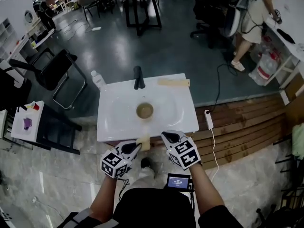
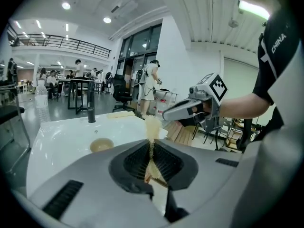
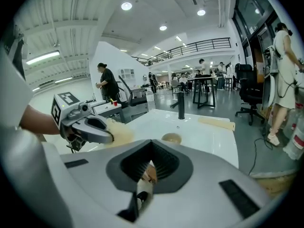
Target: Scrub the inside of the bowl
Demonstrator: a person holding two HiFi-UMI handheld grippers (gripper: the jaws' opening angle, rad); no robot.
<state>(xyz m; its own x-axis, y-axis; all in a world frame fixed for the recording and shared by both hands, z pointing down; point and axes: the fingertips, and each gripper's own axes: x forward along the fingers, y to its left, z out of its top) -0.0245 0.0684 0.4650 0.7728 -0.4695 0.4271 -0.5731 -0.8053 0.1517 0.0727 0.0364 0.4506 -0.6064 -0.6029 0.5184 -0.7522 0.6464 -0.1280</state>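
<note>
**Sponge gripped, bowl sitting in the sink**

Closest to the person, the left gripper (image 1: 137,147) is squeezing a yellow sponge (image 1: 144,143) flat between its jaws, and part of the sponge is sticking out past the tips. Just beside it, the right gripper (image 1: 167,137) is hovering with its jaws pressed fully together and nothing between them. Both grippers are hanging over the front rim of the white sink (image 1: 107,127), and neither is touching the basin.

Further in, the brown bowl (image 1: 145,110) is sitting upright in the middle of the basin, well apart from the sponge and both grippers.

Behind the bowl, a black faucet (image 1: 138,78) is standing on the back rim. To its right a pale strip (image 1: 173,82) is lying along that rim, and a clear bottle (image 1: 98,81) is standing at the back left corner.

Far beyond the sink, a person (image 1: 251,18) is standing by a white surface.
</note>
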